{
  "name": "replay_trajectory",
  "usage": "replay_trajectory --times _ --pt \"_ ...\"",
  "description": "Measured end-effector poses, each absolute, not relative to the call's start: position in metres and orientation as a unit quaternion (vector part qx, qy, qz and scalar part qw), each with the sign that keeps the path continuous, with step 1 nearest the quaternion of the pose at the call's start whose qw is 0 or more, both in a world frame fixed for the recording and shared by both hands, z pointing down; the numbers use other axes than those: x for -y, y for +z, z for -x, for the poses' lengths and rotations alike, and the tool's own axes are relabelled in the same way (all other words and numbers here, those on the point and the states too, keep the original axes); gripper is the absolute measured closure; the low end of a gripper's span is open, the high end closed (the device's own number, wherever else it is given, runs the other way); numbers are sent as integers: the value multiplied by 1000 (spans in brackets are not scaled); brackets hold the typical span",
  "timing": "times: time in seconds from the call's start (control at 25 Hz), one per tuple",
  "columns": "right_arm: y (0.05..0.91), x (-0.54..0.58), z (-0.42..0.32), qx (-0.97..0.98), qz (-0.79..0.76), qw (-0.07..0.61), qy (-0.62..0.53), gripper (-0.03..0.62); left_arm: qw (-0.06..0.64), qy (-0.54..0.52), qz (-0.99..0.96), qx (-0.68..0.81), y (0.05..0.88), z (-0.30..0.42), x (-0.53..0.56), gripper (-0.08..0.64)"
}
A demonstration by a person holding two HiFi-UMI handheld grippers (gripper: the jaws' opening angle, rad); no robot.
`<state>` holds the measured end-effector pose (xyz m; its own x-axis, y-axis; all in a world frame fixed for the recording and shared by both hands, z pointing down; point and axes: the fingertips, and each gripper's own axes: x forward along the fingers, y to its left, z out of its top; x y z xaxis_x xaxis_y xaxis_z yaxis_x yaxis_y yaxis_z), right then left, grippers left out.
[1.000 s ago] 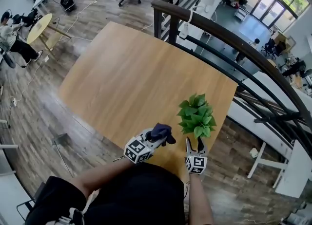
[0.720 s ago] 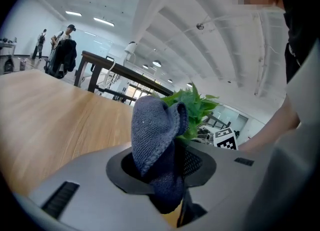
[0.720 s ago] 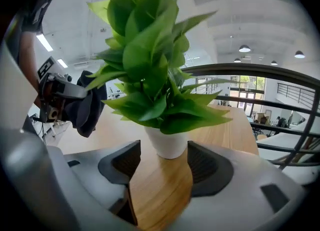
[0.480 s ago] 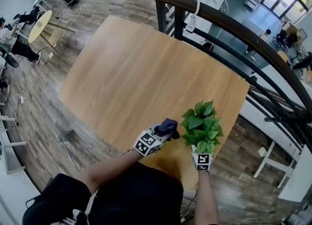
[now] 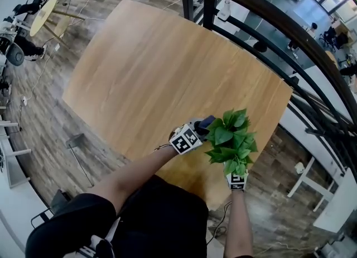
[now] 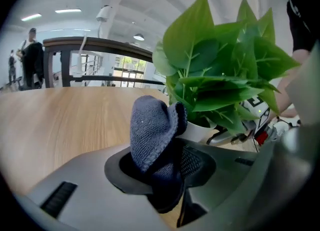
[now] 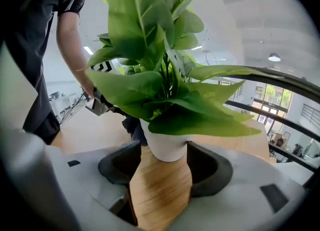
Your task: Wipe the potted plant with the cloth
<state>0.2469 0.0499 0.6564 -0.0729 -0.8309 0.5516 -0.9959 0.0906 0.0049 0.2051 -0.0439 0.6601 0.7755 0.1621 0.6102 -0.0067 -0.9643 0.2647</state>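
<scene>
The left tool (image 6: 160, 167) is clamped on the cloth (image 6: 155, 135), a dark blue knitted piece bunched up between its jaws, with a rounded fold standing up past the tips. In the head view this tool (image 5: 201, 128) sits just beside the potted plant (image 5: 230, 142), on its left, and the cloth (image 5: 206, 122) is up against the outer leaves. The right tool (image 7: 162, 170) comes in from the near side with its jaws spread wide; they have just been opening. The plant's white pot (image 7: 167, 147) stands between their far ends, close to both pads, with bare wood showing between the jaws in front of it. From above, the green leaves (image 5: 226, 137) spread over this tool's front, so only its marker cube shows beneath them. The plant stands upright near the close right corner of the pale wooden worktop (image 5: 156, 72). A dark railing (image 5: 268, 17) runs along the worktop's far right edge, and a wood-plank floor (image 5: 44, 111) surrounds its left side.
</scene>
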Motion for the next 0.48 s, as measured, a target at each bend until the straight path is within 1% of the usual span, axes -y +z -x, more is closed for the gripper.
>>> replay_trajectory --times 0.12,0.24,0.32,0.48 --pt "655 -51 -249 714 -634 226 191 325 91 342 -931 -85 660 -211 25 422" --pt "653 -50 -245 721 -623 225 203 325 69 334 -935 -94 655 -212 16 422" --pt "654 -52 -241 724 -619 221 208 325 67 333 -936 -92 655 -211 15 422" --pt "657 -58 -238 724 -620 214 212 325 86 333 -934 -93 657 -206 9 422"
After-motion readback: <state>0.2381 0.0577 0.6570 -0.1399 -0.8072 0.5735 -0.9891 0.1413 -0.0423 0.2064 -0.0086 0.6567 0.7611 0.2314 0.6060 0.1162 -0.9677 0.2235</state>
